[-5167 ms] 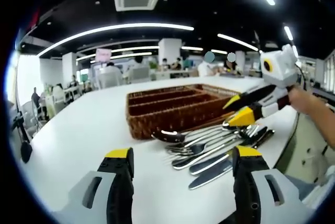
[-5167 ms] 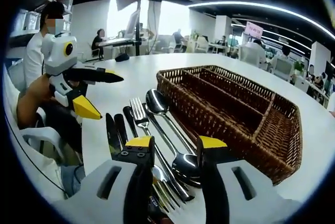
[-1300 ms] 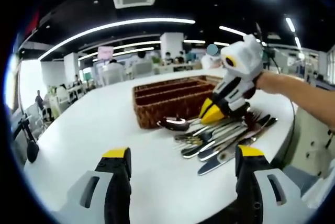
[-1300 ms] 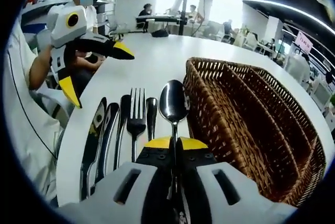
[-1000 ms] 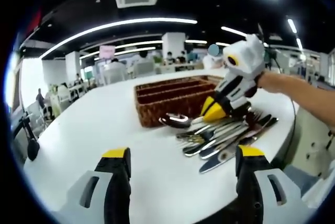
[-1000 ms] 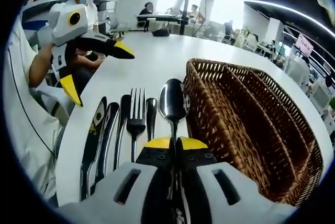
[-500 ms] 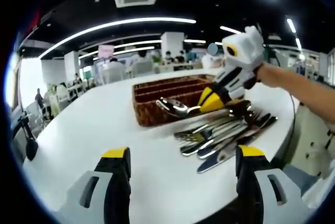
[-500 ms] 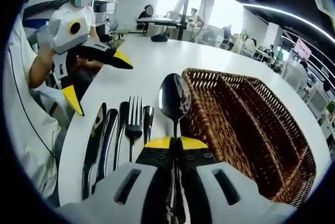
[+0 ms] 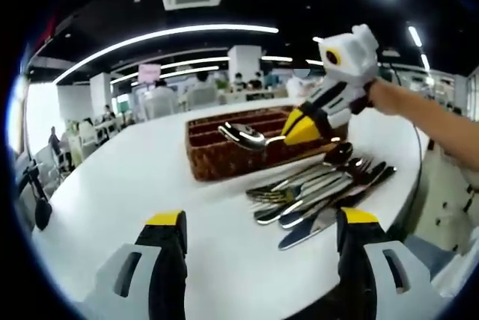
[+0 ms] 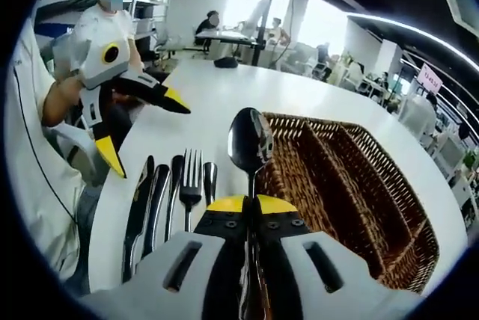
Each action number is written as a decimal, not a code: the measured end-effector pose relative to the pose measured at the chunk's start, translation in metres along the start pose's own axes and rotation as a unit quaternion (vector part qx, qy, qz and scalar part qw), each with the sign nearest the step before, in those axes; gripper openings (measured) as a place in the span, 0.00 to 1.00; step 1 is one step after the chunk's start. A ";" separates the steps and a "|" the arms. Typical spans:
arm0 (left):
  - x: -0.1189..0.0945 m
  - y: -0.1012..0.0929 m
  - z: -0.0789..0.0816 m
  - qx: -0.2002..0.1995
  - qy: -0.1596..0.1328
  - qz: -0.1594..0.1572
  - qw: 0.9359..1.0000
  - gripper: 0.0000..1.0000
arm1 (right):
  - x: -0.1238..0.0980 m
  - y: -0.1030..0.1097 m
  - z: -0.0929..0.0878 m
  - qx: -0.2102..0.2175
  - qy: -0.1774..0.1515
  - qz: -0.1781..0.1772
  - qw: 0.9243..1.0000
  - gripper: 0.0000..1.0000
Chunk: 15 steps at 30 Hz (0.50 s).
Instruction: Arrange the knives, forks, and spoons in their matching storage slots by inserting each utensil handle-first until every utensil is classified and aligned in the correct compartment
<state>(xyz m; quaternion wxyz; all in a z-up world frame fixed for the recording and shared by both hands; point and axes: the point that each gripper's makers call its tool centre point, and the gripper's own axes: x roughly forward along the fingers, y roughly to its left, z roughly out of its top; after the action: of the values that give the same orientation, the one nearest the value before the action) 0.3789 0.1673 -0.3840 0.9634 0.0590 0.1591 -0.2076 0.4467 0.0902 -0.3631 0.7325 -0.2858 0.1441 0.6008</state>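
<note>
Wicker, brown and split into long slots, the storage basket (image 9: pixel 224 157) sits toward the far edge of the white tabletop (image 9: pixel 112 208) in the left gripper view, where the left gripper (image 9: pixel 258 223) hangs with jaws wide apart and empty, while the right gripper (image 9: pixel 299 129) carries a shiny metal spoon (image 9: pixel 243 134) above the basket's near end, clear of the loose pile of steel knives, forks and spoons (image 9: pixel 318 189) beside the basket. Seen from the right gripper view, the right gripper (image 10: pixel 251 208) has its yellow-tipped jaws closed on the spoon's (image 10: pixel 249 143) handle, bowl pointing forward and raised over the basket's (image 10: pixel 352 193) near rim, a fork (image 10: pixel 189 178) and dark-handled knives (image 10: pixel 146 200) lying on the tabletop (image 10: pixel 224 96) alongside and the left gripper (image 10: pixel 138 122) off to the side with jaws spread.
</note>
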 end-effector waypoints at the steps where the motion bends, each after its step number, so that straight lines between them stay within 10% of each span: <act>1: 0.000 0.000 0.000 0.000 0.000 -0.001 1.000 0.83 | -0.001 0.001 0.001 0.000 -0.001 0.000 1.000 0.03; 15: -0.004 0.003 0.007 -0.003 -0.012 0.003 1.000 0.83 | -0.009 -0.034 0.011 -0.004 0.004 -0.007 1.000 0.03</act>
<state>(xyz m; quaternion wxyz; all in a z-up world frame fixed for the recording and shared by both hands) 0.3787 0.1704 -0.3754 0.9659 0.0544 0.1480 -0.2052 0.4756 0.0858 -0.3411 0.7353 -0.2918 0.1427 0.5948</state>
